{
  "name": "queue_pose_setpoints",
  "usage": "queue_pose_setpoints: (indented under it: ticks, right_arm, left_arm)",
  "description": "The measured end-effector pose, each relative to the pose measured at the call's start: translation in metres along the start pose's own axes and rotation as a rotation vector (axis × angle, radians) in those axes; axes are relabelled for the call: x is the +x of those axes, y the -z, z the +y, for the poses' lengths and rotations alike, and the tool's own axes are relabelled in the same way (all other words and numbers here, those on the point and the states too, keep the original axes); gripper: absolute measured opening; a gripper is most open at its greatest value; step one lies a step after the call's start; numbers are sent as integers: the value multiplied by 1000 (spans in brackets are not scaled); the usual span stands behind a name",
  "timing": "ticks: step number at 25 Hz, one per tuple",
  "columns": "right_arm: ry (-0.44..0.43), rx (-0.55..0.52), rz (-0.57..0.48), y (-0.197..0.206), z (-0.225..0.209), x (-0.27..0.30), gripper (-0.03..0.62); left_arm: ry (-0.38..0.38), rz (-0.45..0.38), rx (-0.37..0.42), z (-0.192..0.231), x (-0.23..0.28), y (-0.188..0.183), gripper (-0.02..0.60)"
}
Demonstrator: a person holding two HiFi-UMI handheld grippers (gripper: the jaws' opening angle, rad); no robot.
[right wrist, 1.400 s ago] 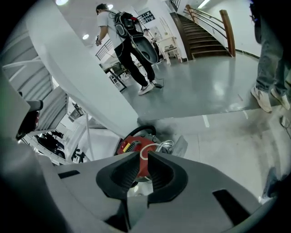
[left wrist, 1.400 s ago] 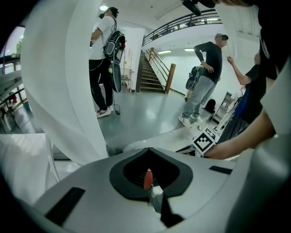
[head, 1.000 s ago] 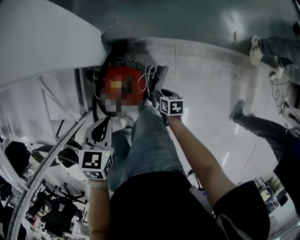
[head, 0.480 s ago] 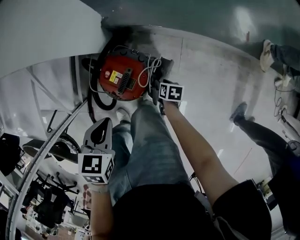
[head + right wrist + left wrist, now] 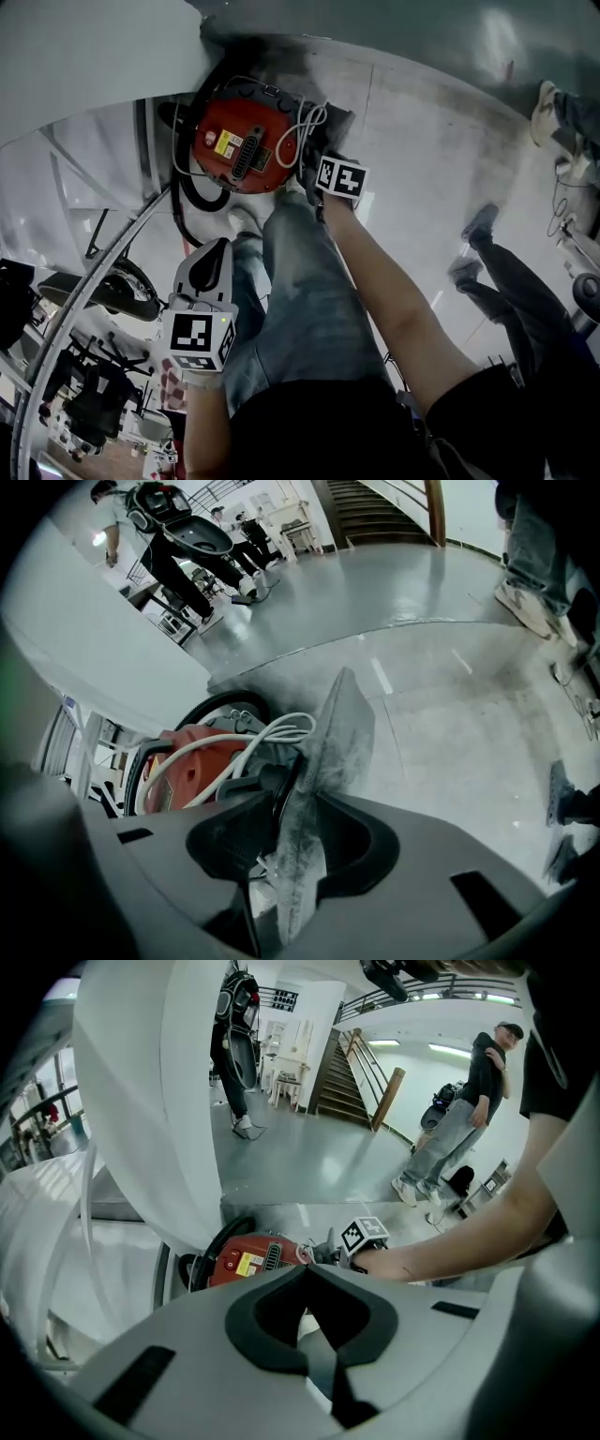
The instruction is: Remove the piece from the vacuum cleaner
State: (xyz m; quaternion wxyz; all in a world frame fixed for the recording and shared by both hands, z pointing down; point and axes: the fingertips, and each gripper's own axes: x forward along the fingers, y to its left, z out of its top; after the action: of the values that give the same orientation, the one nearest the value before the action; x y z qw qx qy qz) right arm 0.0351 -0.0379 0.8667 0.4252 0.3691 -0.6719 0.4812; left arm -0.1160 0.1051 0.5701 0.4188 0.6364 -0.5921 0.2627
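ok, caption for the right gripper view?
Right gripper, jaws just closed further onto a dusty grey piece, beside the red vacuum cleaner with its white cord.

My right arm (image 5: 389, 305) stretches forward and down past my knee (image 5: 295, 244), bare from the short sleeve to the wrist. The right gripper (image 5: 311, 161) at its end points steeply down, its marker cube (image 5: 340, 178) facing up at me. Its jaws have just been closing a little, and they pinch a thin, dusty grey piece (image 5: 323, 761) that stands on edge between them. My left arm (image 5: 204, 436) stays close to my side, well behind the right one. The left gripper (image 5: 216, 248) tilts forward and down, jaw tips together, nothing between them.
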Motion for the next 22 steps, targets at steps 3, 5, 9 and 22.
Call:
queue_pose_setpoints:
  ticks: [3, 5, 9, 22]
  right_arm:
    - [2, 6, -6, 1, -1, 1, 166]
    - [8, 19, -9, 1, -1, 1, 154]
    - [43, 46, -24, 2, -8, -3, 66]
    - [20, 79, -42, 6, -16, -4, 55]
  left_arm:
    - [1, 3, -6, -2, 3, 3, 17]
    - [2, 3, -12, -3, 4, 4, 18]
    - [7, 7, -22, -6, 5, 7, 17]
    - [26, 14, -17, -9, 11, 23, 17]
